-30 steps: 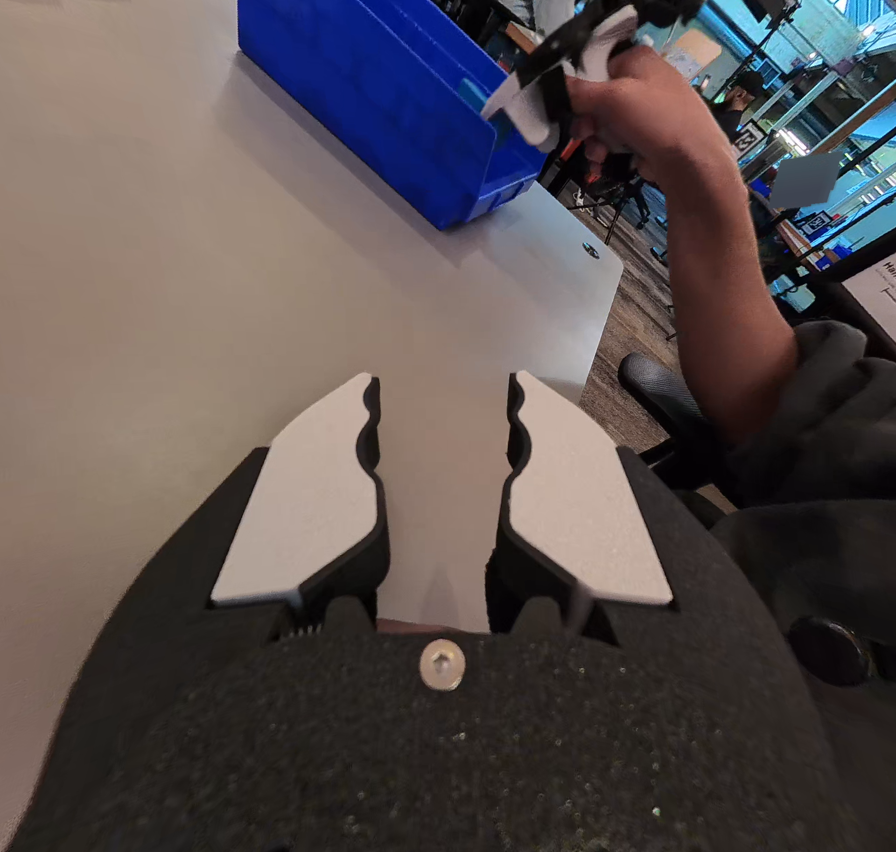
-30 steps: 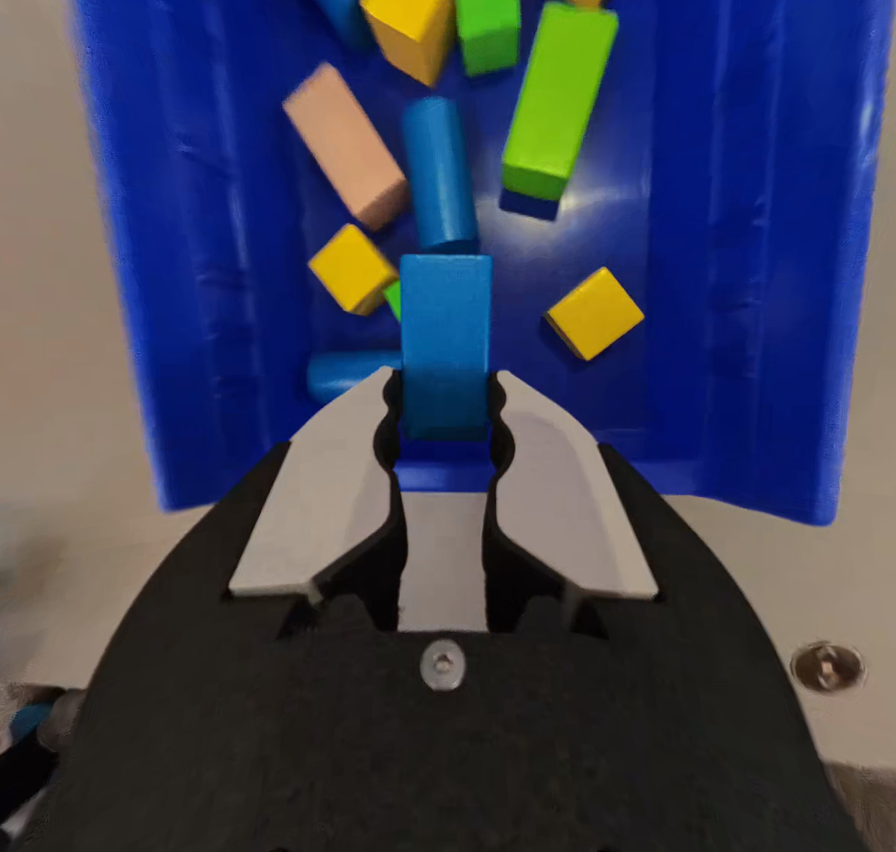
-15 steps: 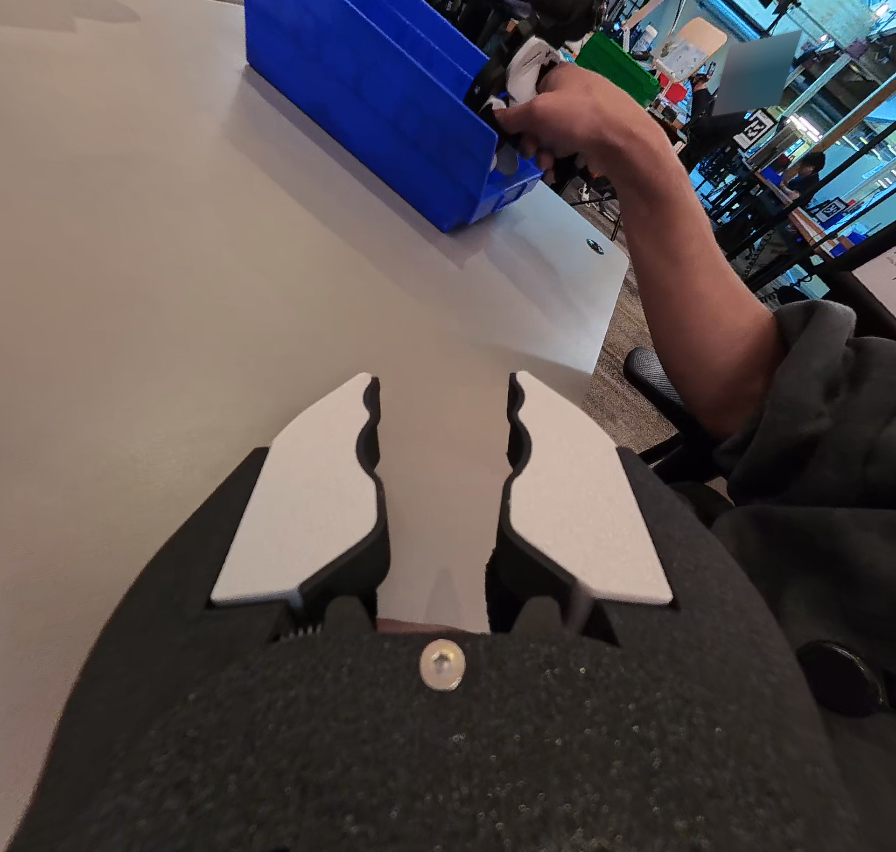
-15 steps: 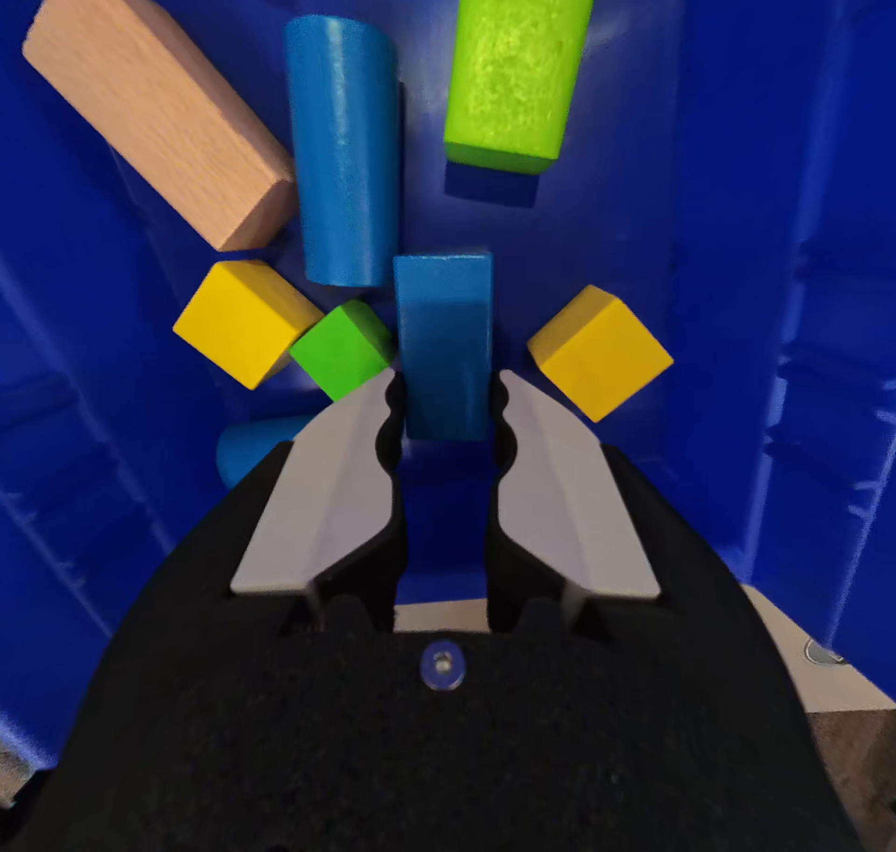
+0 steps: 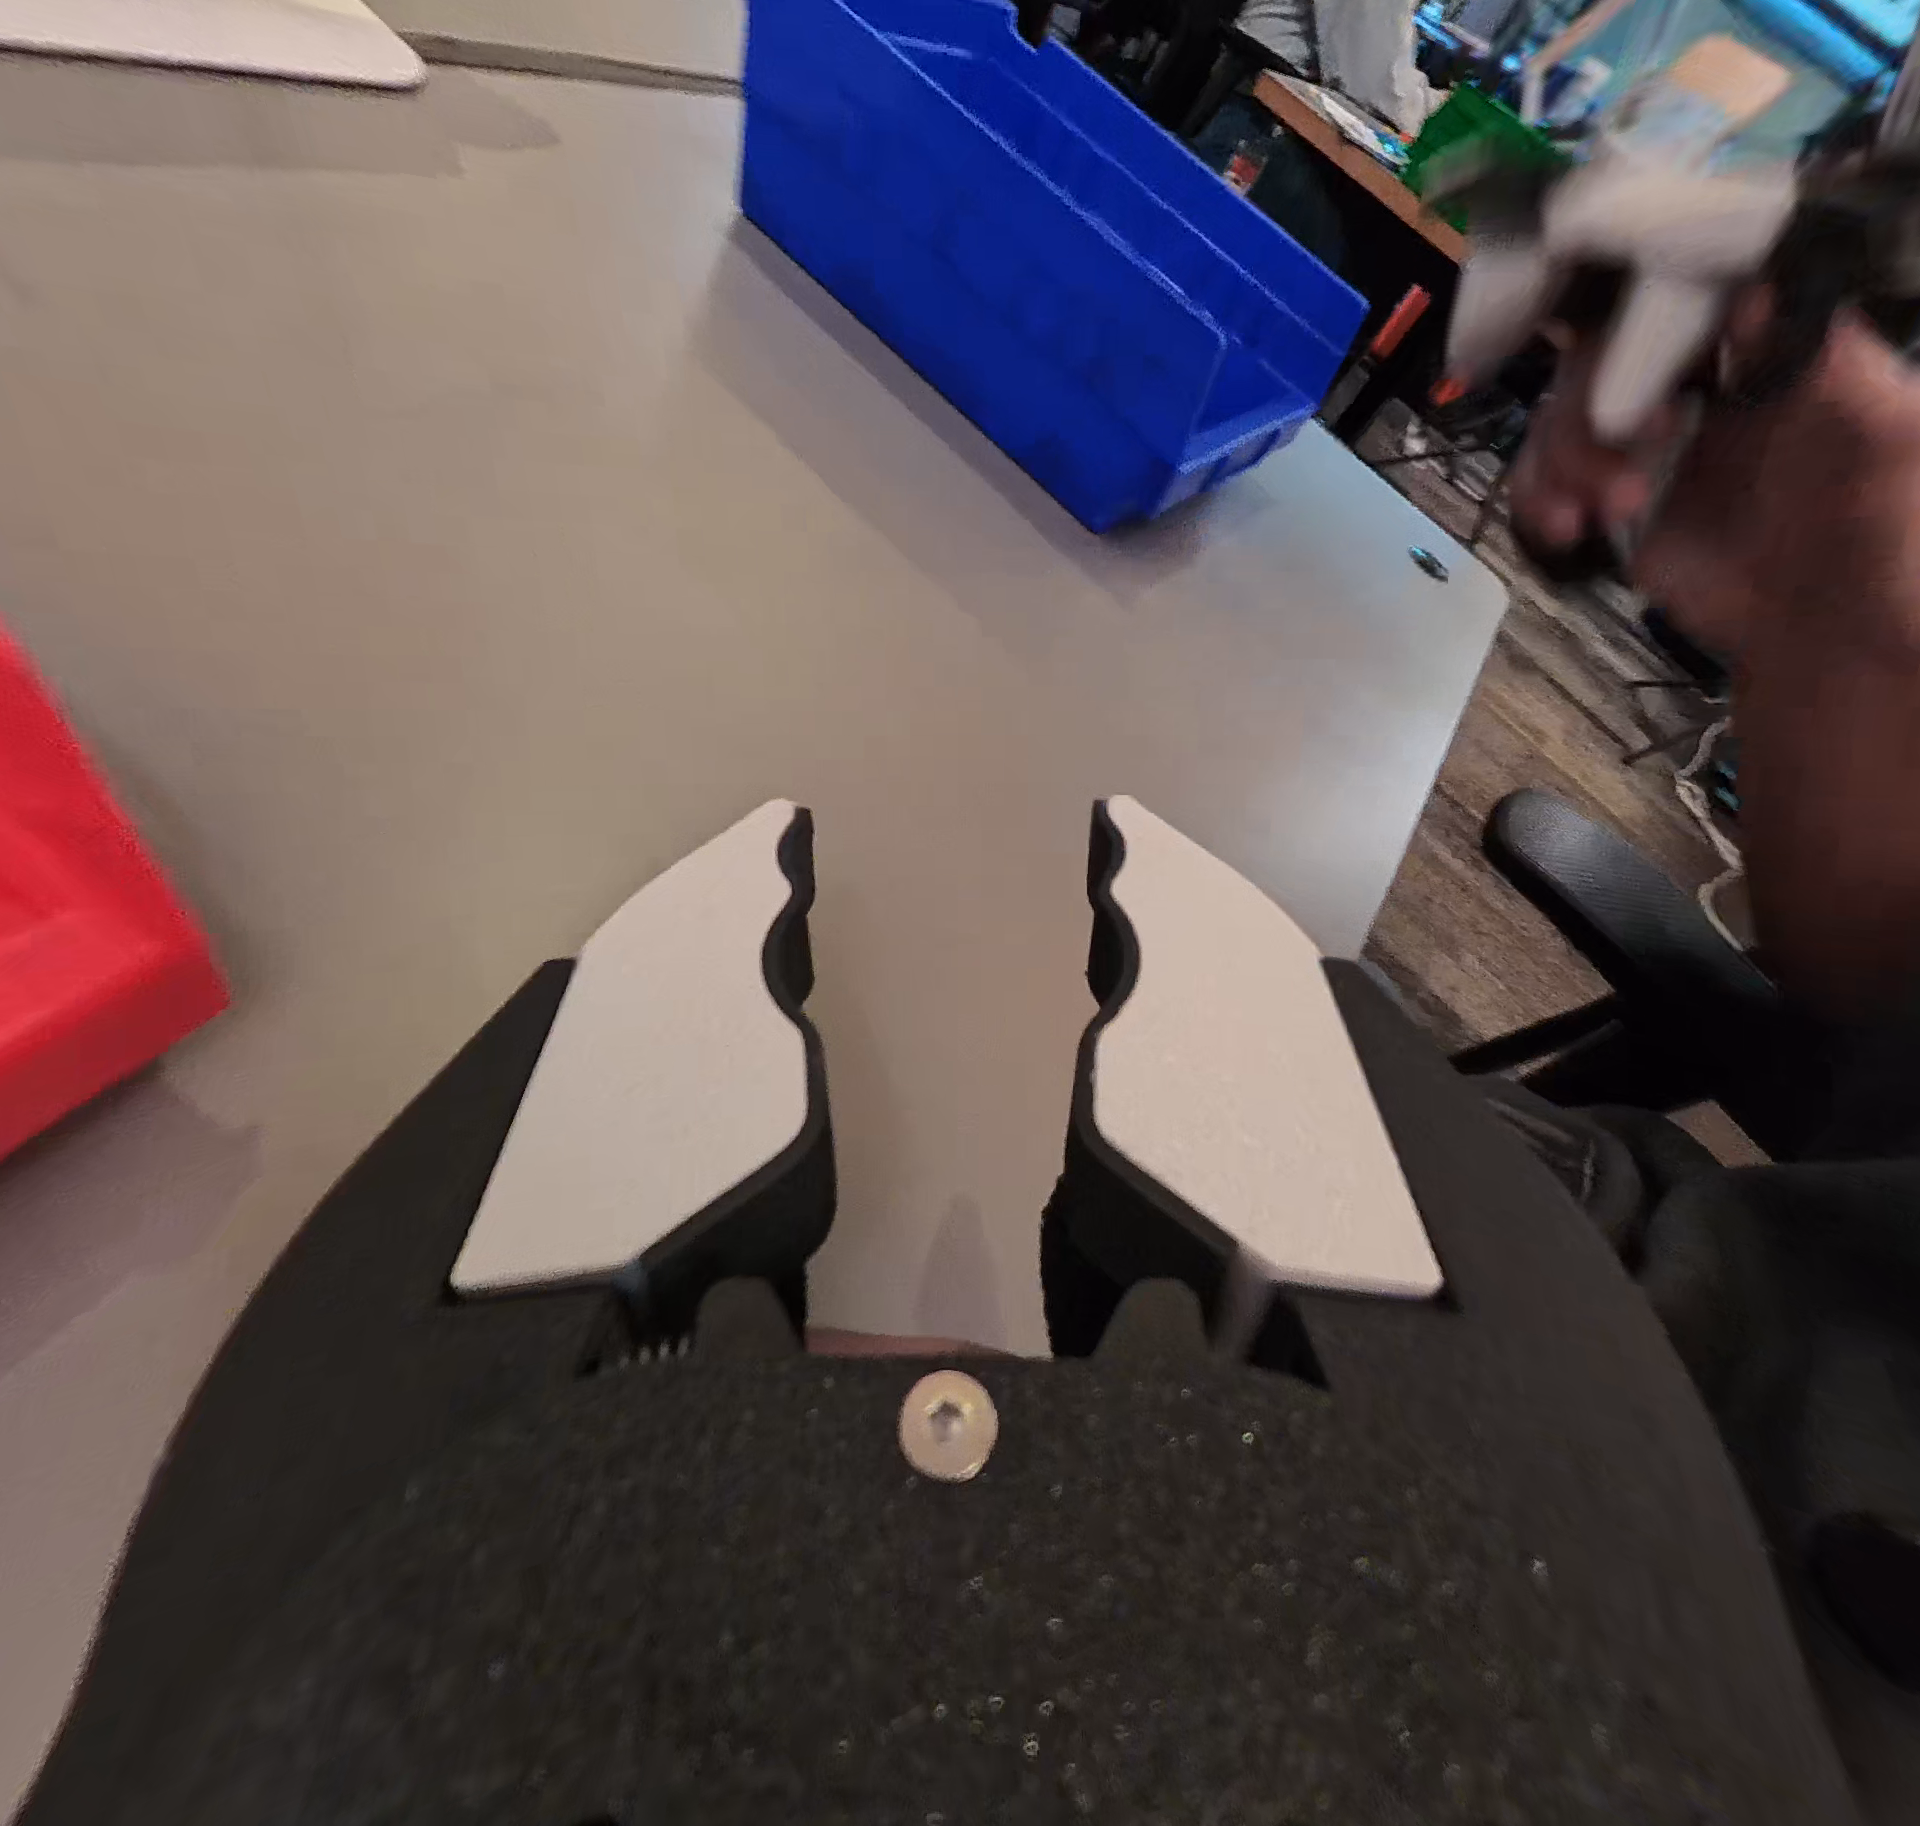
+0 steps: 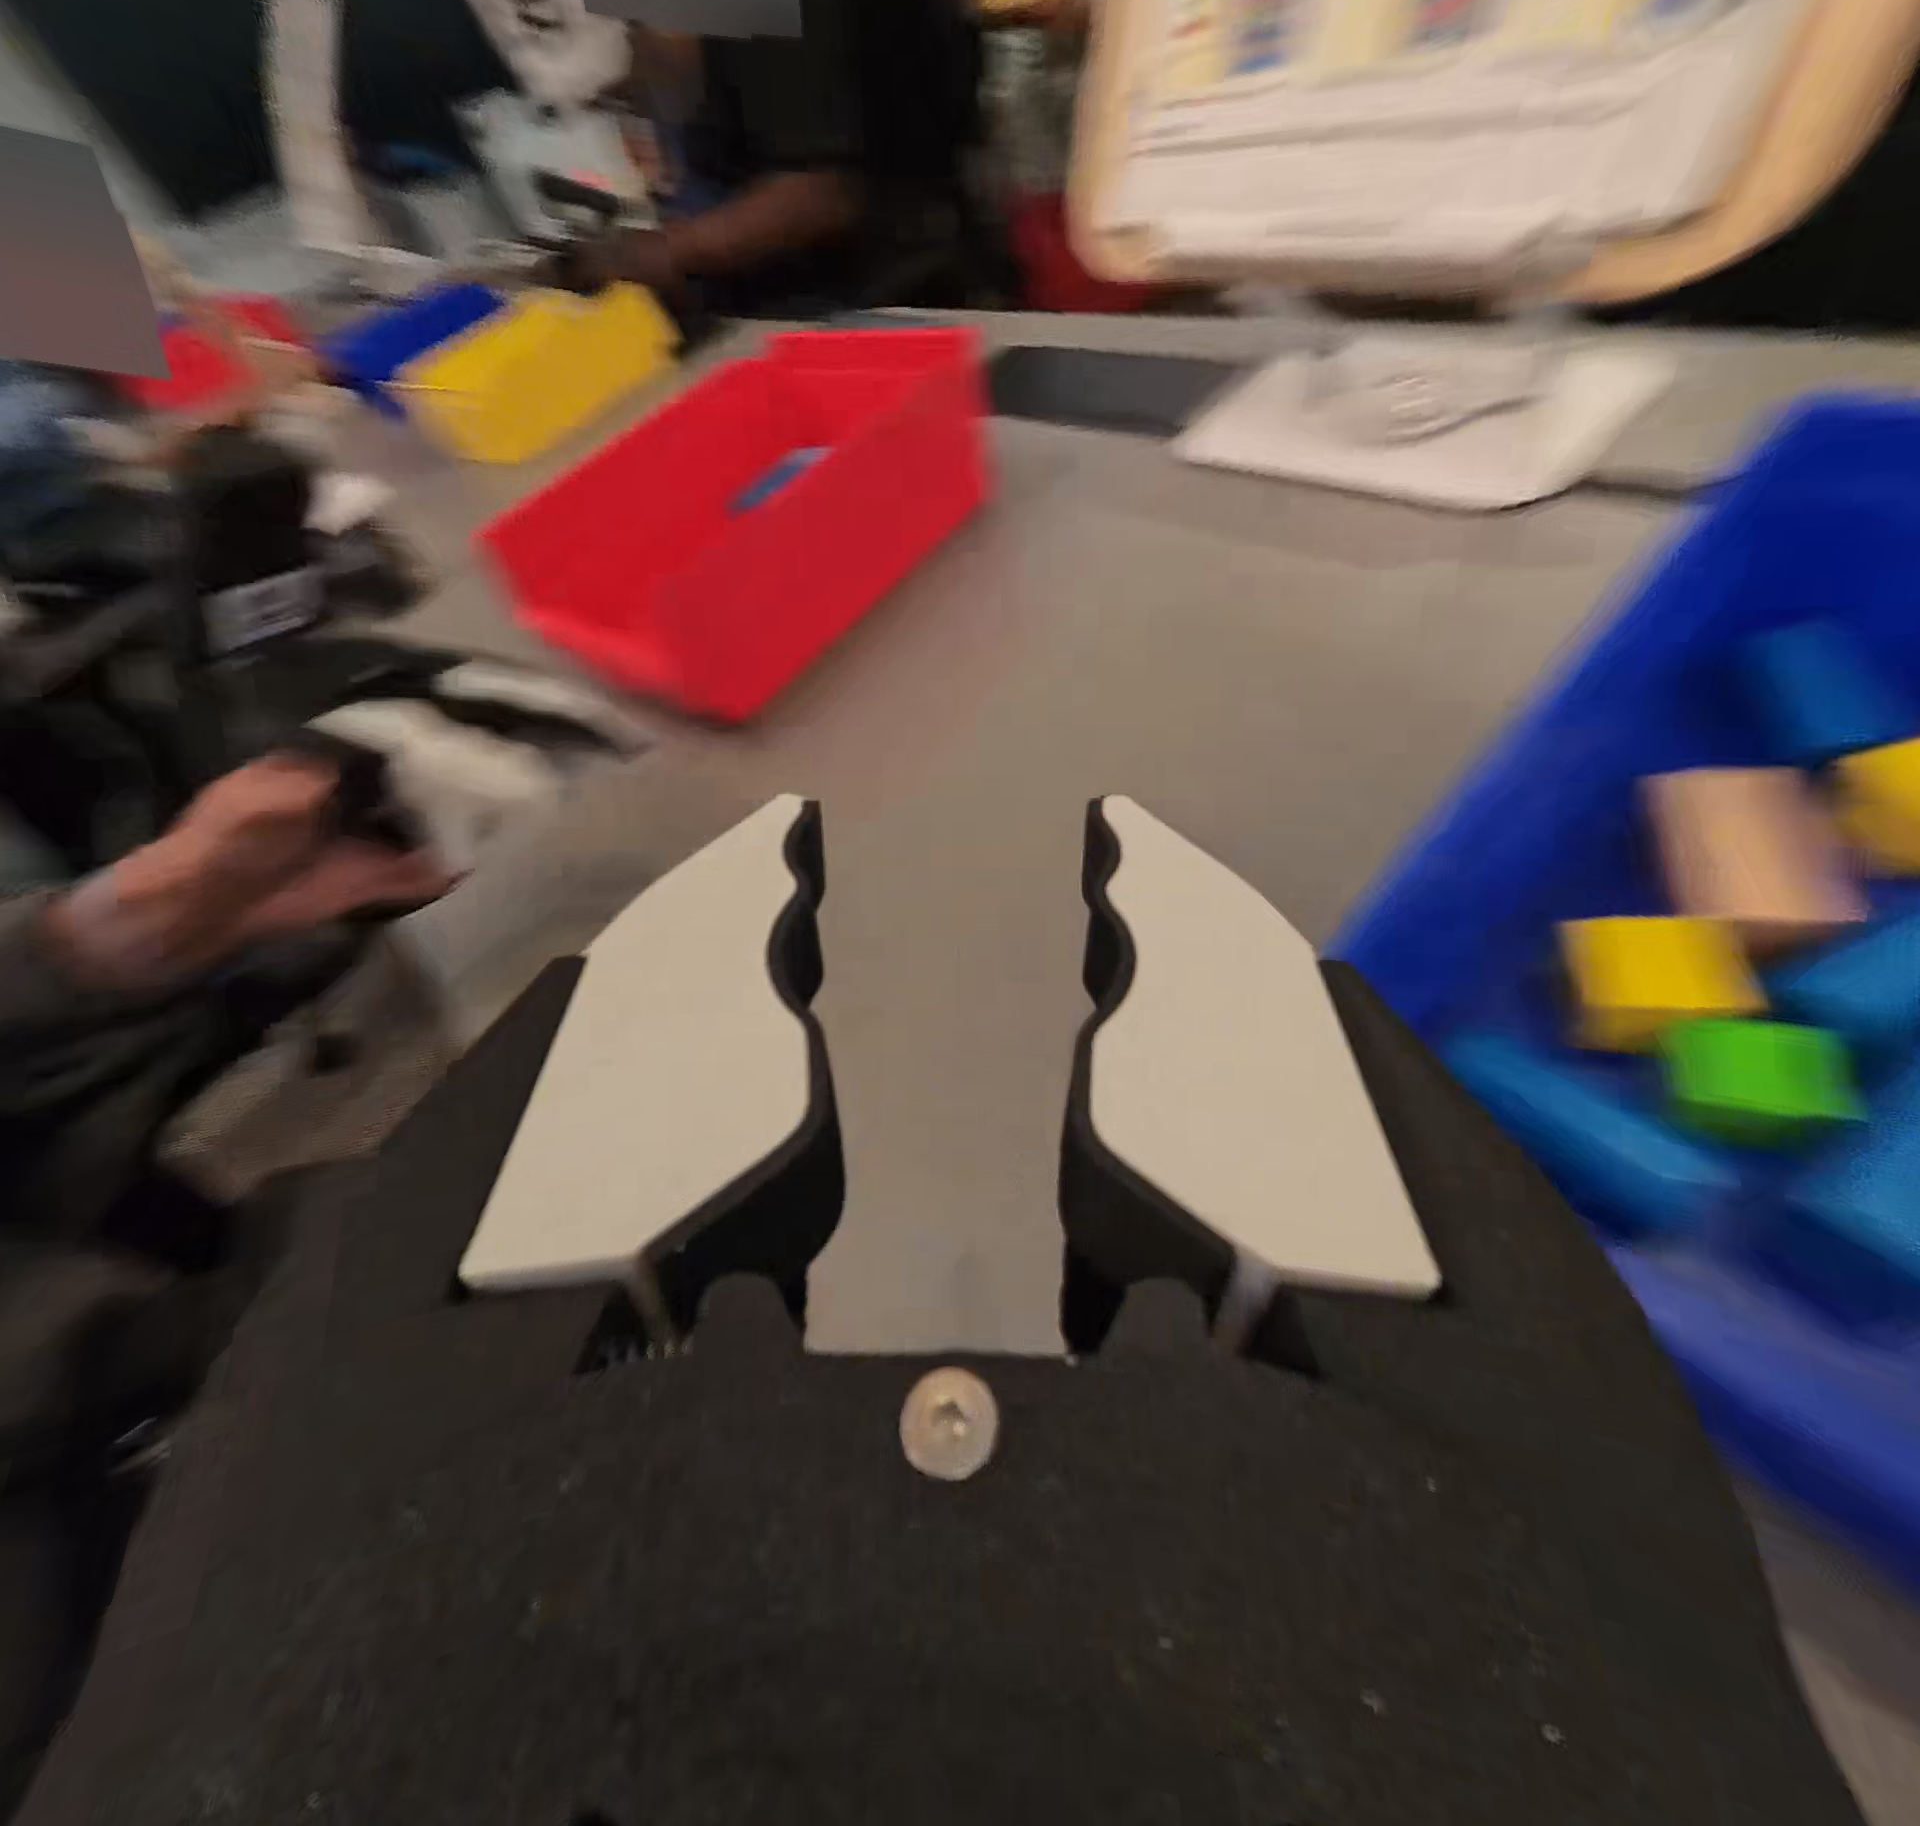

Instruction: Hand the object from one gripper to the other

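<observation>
so both grippers, left (image 5: 949, 903) and right (image 6: 951, 903), are gaping empty, blocks (image 6: 1662, 981) sitting right of the fingers, handover unstarted.

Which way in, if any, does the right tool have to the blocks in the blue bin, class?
Probably yes, from above. The right tool is open and empty, beside the blue bin. The bin has no lid, and the yellow block and green block lie uncovered, though the picture is blurred.

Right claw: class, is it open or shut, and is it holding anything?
Open and empty. In the right wrist view the right claw has its fingers apart, with only bare table showing between them.
</observation>
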The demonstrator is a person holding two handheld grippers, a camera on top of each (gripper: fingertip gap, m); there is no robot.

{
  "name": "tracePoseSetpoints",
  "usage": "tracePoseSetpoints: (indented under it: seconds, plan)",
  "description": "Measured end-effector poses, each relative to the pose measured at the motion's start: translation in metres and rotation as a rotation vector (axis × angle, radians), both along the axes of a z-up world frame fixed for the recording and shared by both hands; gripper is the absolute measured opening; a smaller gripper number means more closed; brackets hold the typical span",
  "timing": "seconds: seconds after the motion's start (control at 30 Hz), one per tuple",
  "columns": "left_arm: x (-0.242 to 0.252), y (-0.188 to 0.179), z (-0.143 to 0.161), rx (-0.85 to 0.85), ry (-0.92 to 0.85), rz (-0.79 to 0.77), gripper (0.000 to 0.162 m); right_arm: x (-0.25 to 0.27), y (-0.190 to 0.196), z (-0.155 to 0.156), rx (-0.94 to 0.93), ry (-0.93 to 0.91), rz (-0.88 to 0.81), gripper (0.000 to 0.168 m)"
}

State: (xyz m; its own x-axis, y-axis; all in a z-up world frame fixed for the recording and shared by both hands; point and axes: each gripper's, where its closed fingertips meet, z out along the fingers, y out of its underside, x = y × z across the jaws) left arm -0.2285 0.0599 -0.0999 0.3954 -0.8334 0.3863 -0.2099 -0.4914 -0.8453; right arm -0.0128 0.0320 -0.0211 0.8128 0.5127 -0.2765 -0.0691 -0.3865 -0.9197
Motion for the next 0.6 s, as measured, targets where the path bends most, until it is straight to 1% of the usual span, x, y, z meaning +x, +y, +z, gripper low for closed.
tracePoseSetpoints:
  seconds: [0.07, 0.13, 0.17, 0.23, 0.3, 0.37, 0.43, 0.5, 0.6]
  plan:
    - [-0.018, 0.021, 0.011, 0.053, 0.04, 0.085, 0.05, -0.036, -0.03, -0.036, -0.018, 0.126, 0.097, 0.047]
    - [-0.051, 0.054, 0.021, 0.072, 0.138, 0.225, 0.048, -0.051, -0.051, -0.064, -0.009, 0.15, 0.127, 0.045]
    - [-0.072, 0.073, 0.022, 0.043, 0.212, 0.298, 0.048, -0.051, -0.058, -0.073, -0.007, 0.162, 0.11, 0.044]
    - [-0.108, 0.108, 0.024, -0.05, 0.348, 0.389, 0.051, -0.055, -0.069, -0.077, -0.013, 0.26, 0.117, 0.044]
    - [-0.139, 0.15, 0.028, -0.098, 0.471, 0.475, 0.059, -0.059, -0.074, -0.075, -0.023, 0.343, 0.152, 0.045]
    - [-0.166, 0.196, 0.028, -0.107, 0.633, 0.584, 0.062, -0.063, -0.073, -0.083, -0.05, 0.301, 0.181, 0.046]
    - [-0.179, 0.234, 0.022, -0.135, 0.787, 0.642, 0.059, -0.062, -0.072, -0.098, -0.064, 0.175, 0.193, 0.045]
    - [-0.183, 0.264, 0.008, -0.186, 0.93, 0.656, 0.054, -0.06, -0.071, -0.106, -0.053, 0.09, 0.178, 0.044]
    - [-0.189, 0.297, -0.017, -0.276, 1.085, 0.675, 0.054, -0.064, -0.073, -0.1, -0.029, 0.104, 0.189, 0.044]
